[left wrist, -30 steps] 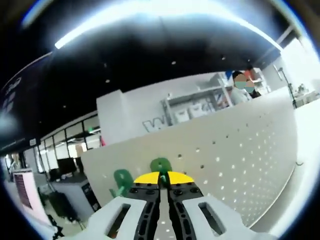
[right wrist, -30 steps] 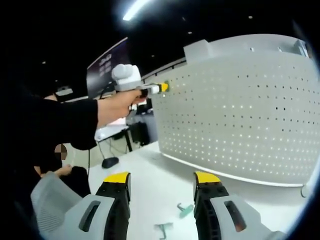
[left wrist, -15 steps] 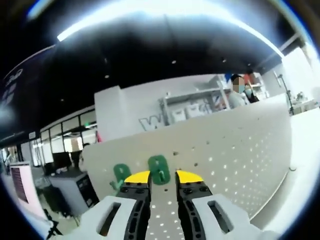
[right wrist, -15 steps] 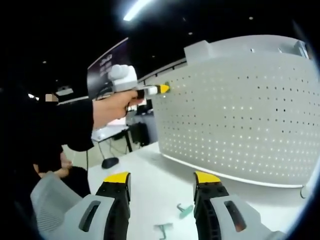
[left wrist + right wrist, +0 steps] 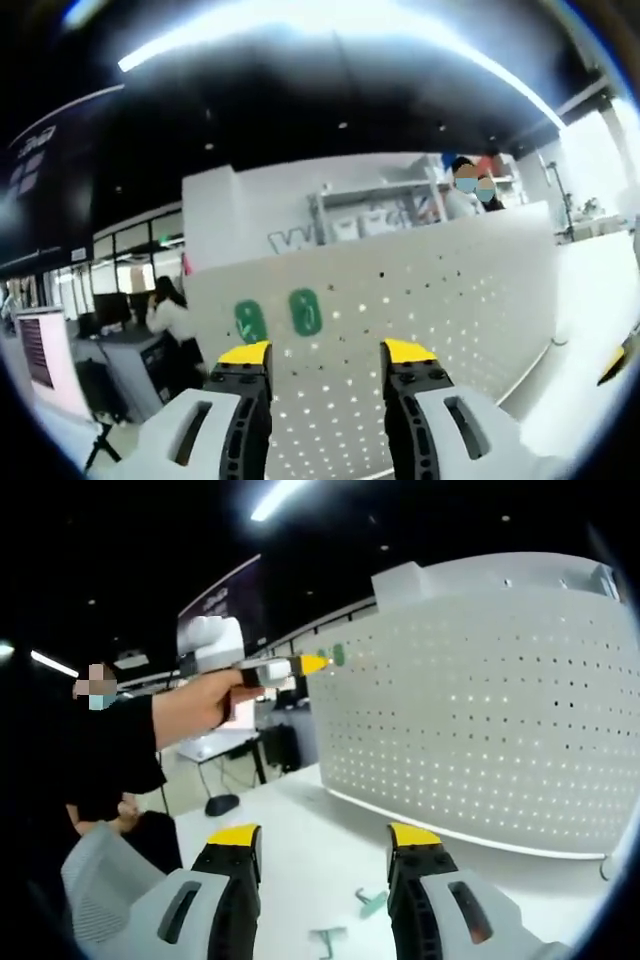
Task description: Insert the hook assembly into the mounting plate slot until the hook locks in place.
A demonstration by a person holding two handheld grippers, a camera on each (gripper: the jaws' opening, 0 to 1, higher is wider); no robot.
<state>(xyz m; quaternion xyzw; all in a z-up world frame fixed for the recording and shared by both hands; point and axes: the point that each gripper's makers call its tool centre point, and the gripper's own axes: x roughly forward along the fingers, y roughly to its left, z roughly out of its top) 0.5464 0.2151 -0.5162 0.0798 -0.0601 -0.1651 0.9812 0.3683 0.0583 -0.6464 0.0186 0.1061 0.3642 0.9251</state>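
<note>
A white perforated mounting plate [image 5: 470,300] stands upright on the table. Two green hooks [image 5: 305,311] [image 5: 250,320] hang side by side near its left end, just beyond my left gripper [image 5: 327,352], which is open and empty, a short way back from them. In the right gripper view a hand holds the left gripper [image 5: 312,664] next to the plate's [image 5: 480,730] upper left corner, where a green hook [image 5: 338,655] shows. My right gripper [image 5: 324,838] is open and empty, low over the white table. Two loose green hooks [image 5: 372,900] [image 5: 328,940] lie between its jaws.
The white table [image 5: 290,830] runs along the foot of the plate. People [image 5: 465,188] stand behind the plate near shelves, and another person [image 5: 170,318] sits at the left. A desk with dark screens [image 5: 110,330] stands beyond the plate's left end.
My left gripper went from shut on a green hook to open, left the hook hanging on the plate, and drew back from it. The right gripper stayed still.
</note>
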